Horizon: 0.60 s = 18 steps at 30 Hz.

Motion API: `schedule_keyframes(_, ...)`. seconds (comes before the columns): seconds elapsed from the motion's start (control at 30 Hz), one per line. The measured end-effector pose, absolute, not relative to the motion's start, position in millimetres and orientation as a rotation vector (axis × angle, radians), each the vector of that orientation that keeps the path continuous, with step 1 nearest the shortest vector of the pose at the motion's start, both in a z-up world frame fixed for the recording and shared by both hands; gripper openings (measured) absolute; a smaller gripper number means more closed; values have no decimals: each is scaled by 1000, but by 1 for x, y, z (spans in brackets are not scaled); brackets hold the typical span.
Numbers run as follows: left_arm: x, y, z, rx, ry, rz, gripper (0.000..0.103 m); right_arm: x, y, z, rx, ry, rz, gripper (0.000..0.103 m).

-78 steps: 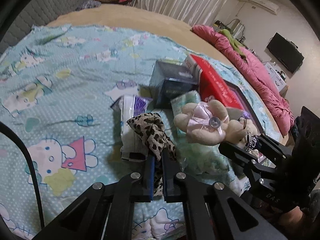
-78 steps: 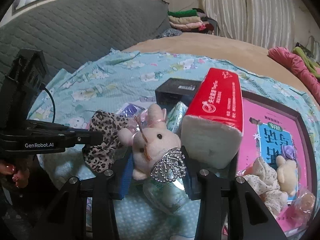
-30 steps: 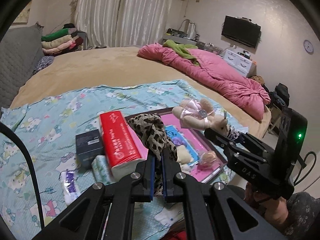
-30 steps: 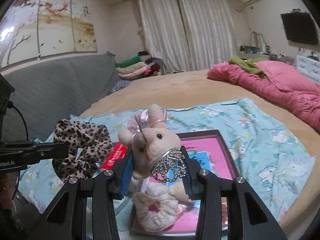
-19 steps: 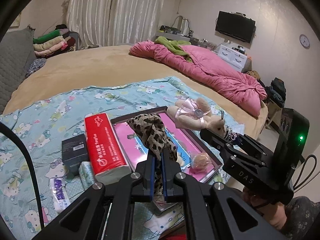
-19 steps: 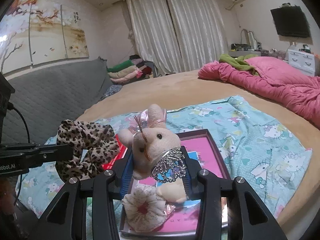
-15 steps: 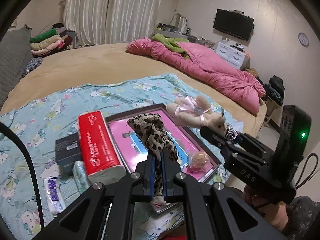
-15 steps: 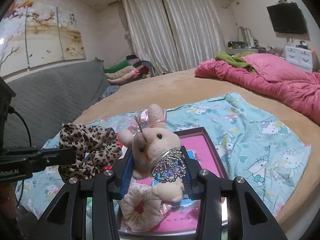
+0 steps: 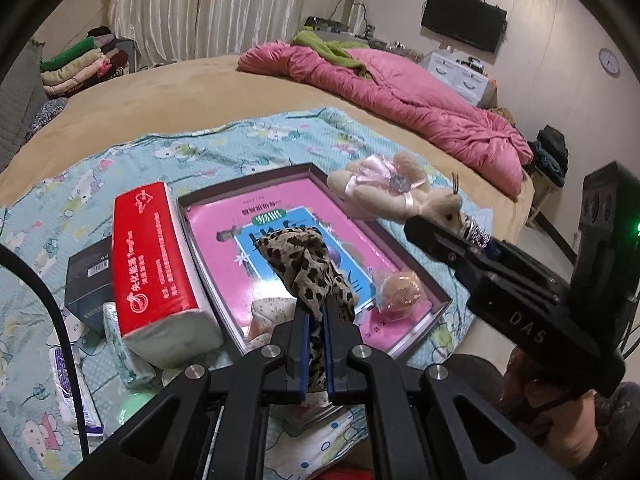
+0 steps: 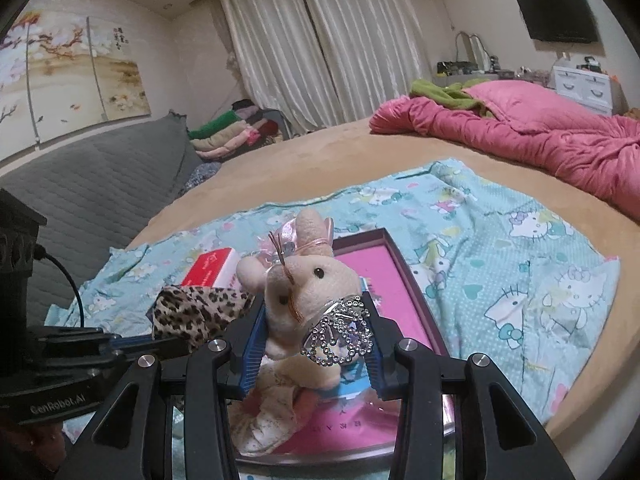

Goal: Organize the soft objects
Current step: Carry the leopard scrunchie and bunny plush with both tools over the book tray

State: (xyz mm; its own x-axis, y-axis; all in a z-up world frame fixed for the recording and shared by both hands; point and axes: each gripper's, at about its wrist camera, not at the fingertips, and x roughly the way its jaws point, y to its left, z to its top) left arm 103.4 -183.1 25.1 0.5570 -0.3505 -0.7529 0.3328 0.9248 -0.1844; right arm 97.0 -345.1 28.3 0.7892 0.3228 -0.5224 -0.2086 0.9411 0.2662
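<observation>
leopard scrunchie (image 9: 308, 268) in left claw (image 9: 315, 320), beside red tissue pack (image 9: 150, 248); "das" on right claw (image 9: 436, 236).

A shallow pink tray (image 9: 438, 300) lies on a blue sheet (image 9: 256, 140) near the bed's (image 9: 180, 88) front edge. Its far half is bare and open from above. Its near end is crowded: a pale scrunchie (image 9: 266, 308) at the near left, a wrapped round bun (image 9: 400, 288) at the near right. A red tissue pack (image 9: 152, 256) walls the tray's left side, with a black box (image 9: 86, 276) and small packets (image 9: 70, 384) beyond it. The sheet past the tray's right side is clear. Both claws, each holding something soft, hang close together over the tray.
</observation>
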Motion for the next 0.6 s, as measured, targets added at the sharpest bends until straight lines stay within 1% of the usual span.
schedule_keyframes(0.6, 117, -185, -12, -21, 983, -395, 6, 108, -338, 6, 182, 699, 268, 44)
